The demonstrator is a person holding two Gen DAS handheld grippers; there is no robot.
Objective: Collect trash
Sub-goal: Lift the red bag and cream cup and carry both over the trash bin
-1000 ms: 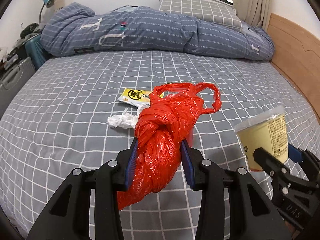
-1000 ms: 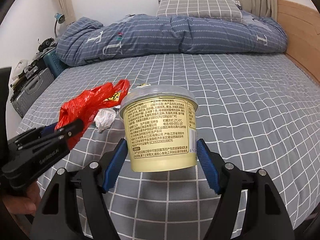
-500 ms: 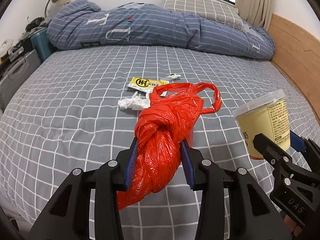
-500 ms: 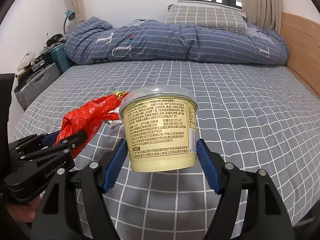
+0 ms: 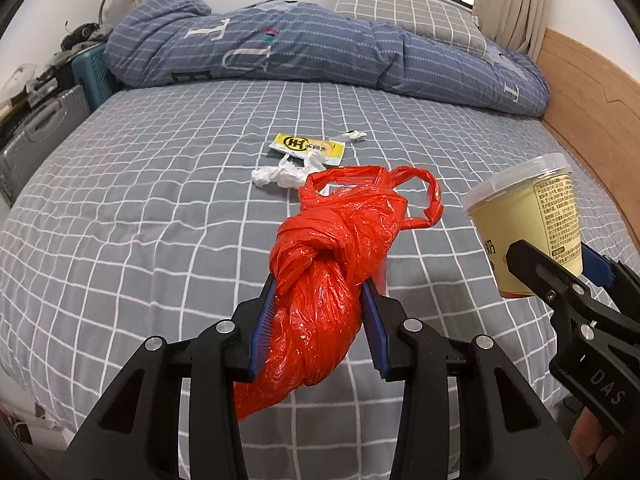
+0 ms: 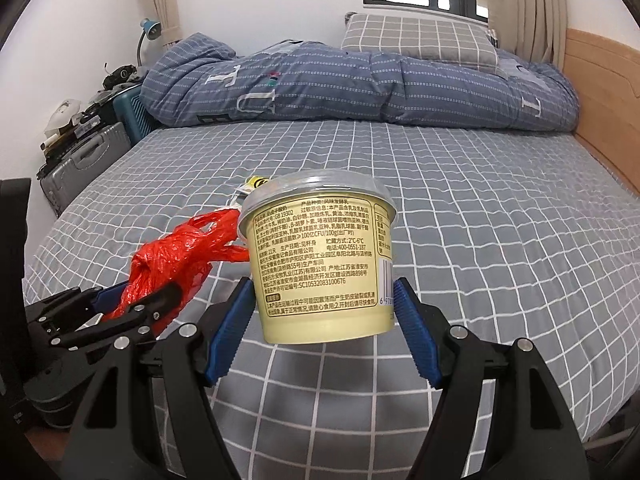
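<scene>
My left gripper (image 5: 320, 300) is shut on a knotted red plastic bag (image 5: 332, 264), which hangs above the bed. The bag (image 6: 176, 260) and that gripper (image 6: 120, 292) also show at the left of the right wrist view. My right gripper (image 6: 322, 300) is shut on a pale yellow lidded yogurt cup (image 6: 320, 256), held upright; the cup (image 5: 528, 224) appears at the right of the left wrist view. On the sheet beyond lie a yellow sachet (image 5: 308, 146), a crumpled white tissue (image 5: 280, 174) and a small torn wrapper scrap (image 5: 352, 135).
The grey checked bed (image 5: 140, 200) fills both views, with a rolled blue duvet (image 5: 320, 52) and a pillow (image 5: 404, 12) at its far end. A wooden bed frame (image 5: 592, 100) runs along the right. Suitcases (image 6: 80, 160) and clutter stand at the left.
Both grippers have drawn back from the far end of the bed, keeping hold of the bag and the cup. The sachet and tissue now look farther away.
</scene>
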